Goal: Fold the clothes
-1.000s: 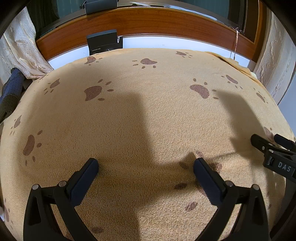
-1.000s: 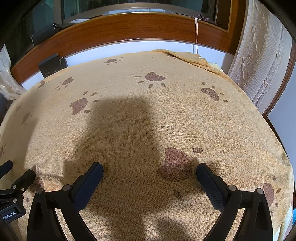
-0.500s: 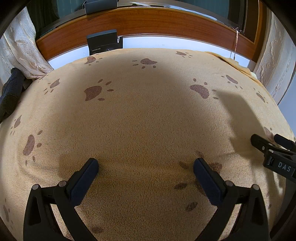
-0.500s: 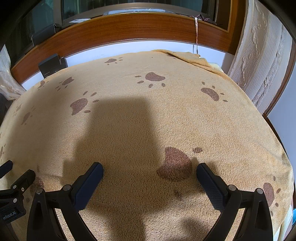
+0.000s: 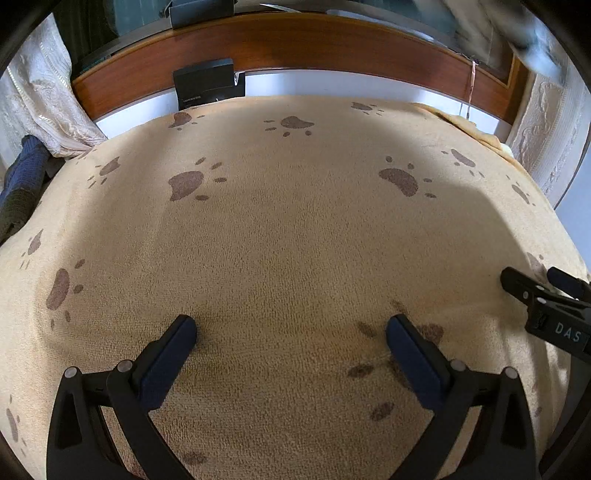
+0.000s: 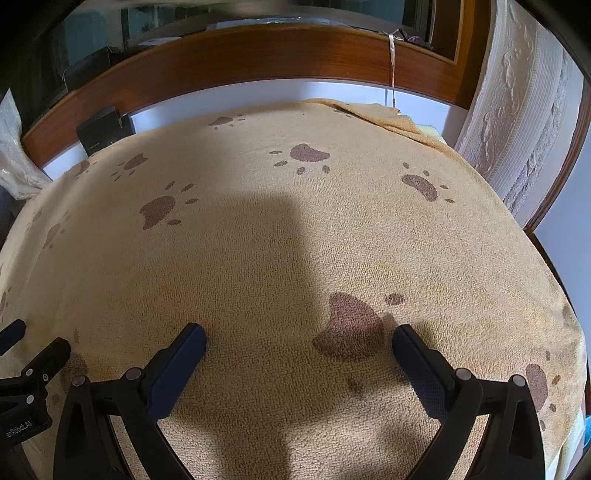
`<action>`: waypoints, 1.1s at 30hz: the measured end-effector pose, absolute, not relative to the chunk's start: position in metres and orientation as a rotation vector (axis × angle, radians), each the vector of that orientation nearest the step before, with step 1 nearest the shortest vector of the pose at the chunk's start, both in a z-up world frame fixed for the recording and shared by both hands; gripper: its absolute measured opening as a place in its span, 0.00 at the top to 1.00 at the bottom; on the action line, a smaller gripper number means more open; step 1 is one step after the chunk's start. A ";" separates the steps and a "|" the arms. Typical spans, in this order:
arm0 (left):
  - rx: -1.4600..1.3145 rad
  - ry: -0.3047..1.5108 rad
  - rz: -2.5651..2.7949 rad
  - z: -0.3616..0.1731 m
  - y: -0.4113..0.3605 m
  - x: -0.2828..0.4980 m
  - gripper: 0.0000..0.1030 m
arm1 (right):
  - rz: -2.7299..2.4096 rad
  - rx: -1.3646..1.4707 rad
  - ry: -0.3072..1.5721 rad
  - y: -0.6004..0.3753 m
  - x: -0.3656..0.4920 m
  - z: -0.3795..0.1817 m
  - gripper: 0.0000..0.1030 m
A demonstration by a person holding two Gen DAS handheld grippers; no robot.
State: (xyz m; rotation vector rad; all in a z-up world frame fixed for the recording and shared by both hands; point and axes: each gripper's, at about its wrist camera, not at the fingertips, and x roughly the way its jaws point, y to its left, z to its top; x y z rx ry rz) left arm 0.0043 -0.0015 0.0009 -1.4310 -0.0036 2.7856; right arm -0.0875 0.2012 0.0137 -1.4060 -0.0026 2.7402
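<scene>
Two grippers over one paw-print blanket, both with jaws spread wide and nothing between them.

Left wrist view: left gripper hangs low over the near part of the blanket, fingers level and forward. Right gripper's black frame, lettered "DAS", pokes in at the blanket's right edge. Beyond the blanket's far edge: one black box against the wooden headboard. Off the blanket's left edge lies a dark blue knitted garment, partly cut off by the view. A blurred pale cloth shows above the far right corner; cannot tell what it is.

Right wrist view: right gripper released, beside one large brown paw mark. Left gripper's frame at the blanket's left edge. Embossed curtain right of the blanket. Garment not visible here.
</scene>
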 end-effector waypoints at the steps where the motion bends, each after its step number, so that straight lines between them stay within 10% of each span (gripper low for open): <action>1: -1.431 -0.004 2.785 0.001 -0.002 0.004 0.00 | 2.740 -1.406 -0.003 0.201 -0.087 0.014 0.00; 33: -1.431 -0.001 2.784 0.001 -0.002 0.004 0.00 | 2.740 -1.406 -0.003 0.202 -0.084 0.015 0.00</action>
